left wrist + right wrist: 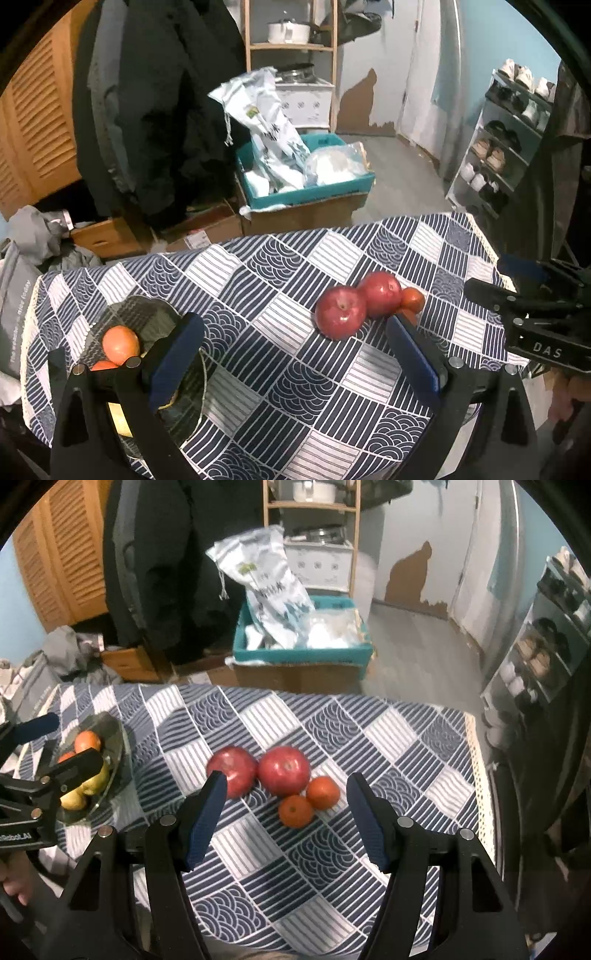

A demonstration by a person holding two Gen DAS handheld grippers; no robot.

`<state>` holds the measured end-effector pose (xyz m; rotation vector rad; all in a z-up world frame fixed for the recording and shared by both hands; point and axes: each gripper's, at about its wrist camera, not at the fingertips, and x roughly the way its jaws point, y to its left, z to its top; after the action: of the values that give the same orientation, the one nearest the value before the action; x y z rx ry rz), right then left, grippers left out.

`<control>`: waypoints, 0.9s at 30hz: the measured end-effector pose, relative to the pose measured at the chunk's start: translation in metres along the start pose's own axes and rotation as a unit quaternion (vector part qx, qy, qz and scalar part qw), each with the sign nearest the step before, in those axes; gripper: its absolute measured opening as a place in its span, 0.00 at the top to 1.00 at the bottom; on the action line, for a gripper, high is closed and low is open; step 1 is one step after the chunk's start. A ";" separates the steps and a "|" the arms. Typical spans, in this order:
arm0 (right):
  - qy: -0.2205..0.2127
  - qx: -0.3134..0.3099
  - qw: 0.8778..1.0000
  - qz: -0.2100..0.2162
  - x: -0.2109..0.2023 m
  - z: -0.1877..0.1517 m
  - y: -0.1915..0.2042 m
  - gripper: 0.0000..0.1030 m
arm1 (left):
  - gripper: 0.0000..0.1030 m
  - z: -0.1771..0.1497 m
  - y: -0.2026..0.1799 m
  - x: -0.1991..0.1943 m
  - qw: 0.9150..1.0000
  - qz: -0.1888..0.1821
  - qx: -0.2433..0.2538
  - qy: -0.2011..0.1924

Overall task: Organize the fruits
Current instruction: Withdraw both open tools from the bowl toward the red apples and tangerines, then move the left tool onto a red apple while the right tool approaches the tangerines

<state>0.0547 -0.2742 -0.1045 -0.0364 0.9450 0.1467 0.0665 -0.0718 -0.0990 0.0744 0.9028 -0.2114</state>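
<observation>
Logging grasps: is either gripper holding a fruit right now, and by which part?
Nothing is held. The left gripper and right gripper are both open and empty, fruit untouched on the tablecloth.

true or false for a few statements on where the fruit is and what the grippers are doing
1. Both red apples are in the glass bowl. False: both lie on the patterned tablecloth, outside the bowl.
2. Two small orange fruits lie next to the apples. True.
3. The right gripper is shut on an apple. False: it is open and holds nothing.
4. The glass bowl already holds orange and yellow fruit. True.
5. The left gripper is open and empty. True.
</observation>
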 end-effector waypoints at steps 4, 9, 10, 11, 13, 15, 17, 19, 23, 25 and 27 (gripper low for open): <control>0.023 0.005 1.000 -0.002 0.021 -0.006 -0.004 0.34 | 0.03 -0.005 -0.002 0.021 1.000 0.010 0.010 0.020; 0.056 0.014 0.998 -0.004 0.052 -0.017 -0.012 0.34 | 0.03 -0.010 0.000 0.043 0.999 0.006 0.001 0.044; 0.061 0.015 0.998 -0.003 0.056 -0.018 -0.013 0.34 | 0.03 -0.011 0.001 0.047 0.999 0.006 0.000 0.046; 0.066 0.017 0.998 -0.002 0.062 -0.020 -0.014 0.34 | 0.03 -0.012 0.002 0.052 0.999 0.008 -0.002 0.051; 0.077 0.017 0.997 -0.002 0.073 -0.024 -0.014 0.34 | 0.03 -0.014 0.002 0.060 0.998 0.010 -0.003 0.056; 0.089 0.020 0.996 0.000 0.085 -0.028 -0.015 0.34 | 0.03 -0.016 0.004 0.070 0.998 0.005 -0.007 0.066; 0.101 0.026 0.995 0.006 0.098 -0.033 -0.016 0.34 | 0.03 -0.018 0.006 0.081 0.997 0.000 -0.017 0.078; 0.112 0.031 0.993 0.007 0.108 -0.037 -0.017 0.34 | 0.03 -0.021 0.008 0.089 0.996 -0.004 -0.025 0.088; 0.131 0.033 0.991 0.006 0.129 -0.045 -0.015 0.34 | 0.03 -0.025 0.007 0.101 0.995 -0.002 -0.023 0.098; 0.137 0.035 0.990 0.006 0.137 -0.047 -0.013 0.34 | 0.03 -0.027 0.005 0.103 0.995 0.000 -0.017 0.099; 0.144 0.042 0.989 0.006 0.146 -0.049 -0.014 0.34 | 0.03 -0.027 0.004 0.107 0.995 0.003 -0.011 0.099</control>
<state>0.1013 -0.2768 -0.2519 0.0273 1.2387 0.1148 0.1106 -0.0801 -0.1999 0.0788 1.1012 -0.1909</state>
